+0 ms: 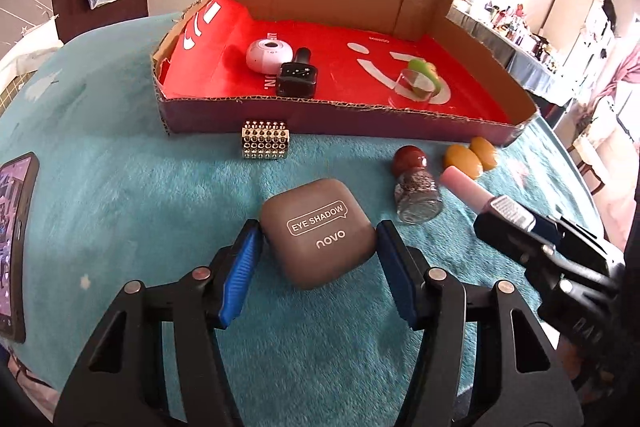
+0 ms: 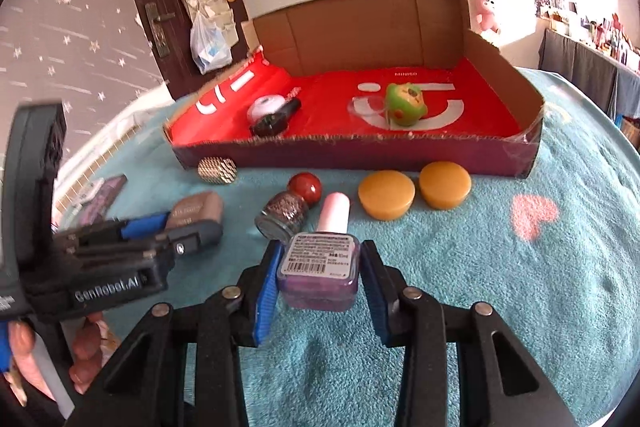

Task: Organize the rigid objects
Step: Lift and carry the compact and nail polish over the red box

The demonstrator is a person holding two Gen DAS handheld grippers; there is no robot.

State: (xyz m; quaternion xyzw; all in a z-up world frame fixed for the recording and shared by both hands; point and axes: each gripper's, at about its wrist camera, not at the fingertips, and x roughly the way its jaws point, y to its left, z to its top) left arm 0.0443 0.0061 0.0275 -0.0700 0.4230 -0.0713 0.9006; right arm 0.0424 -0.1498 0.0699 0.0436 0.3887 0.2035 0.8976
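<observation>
My left gripper (image 1: 319, 227) is shut on a grey-brown eye shadow case (image 1: 320, 239), its blue pads pressing both sides just above the teal blanket. In the right wrist view my right gripper (image 2: 320, 247) is shut on a purple nail polish bottle (image 2: 318, 267) with a pink cap, label facing up. The left gripper (image 2: 192, 235) and the case (image 2: 196, 211) show at the left there. Behind both lies a shallow cardboard box (image 1: 340, 115) lined in red. It holds a white round gadget (image 1: 268, 55), a black bottle (image 1: 298, 79) and a green toy (image 2: 404, 103).
Loose on the blanket before the box are a studded silver cylinder (image 1: 265, 141), a glitter bottle with a red-brown ball cap (image 1: 416, 187) and two amber discs (image 2: 412, 193). A phone (image 1: 16, 247) lies at the far left. A person's hand (image 2: 24, 355) holds the left gripper.
</observation>
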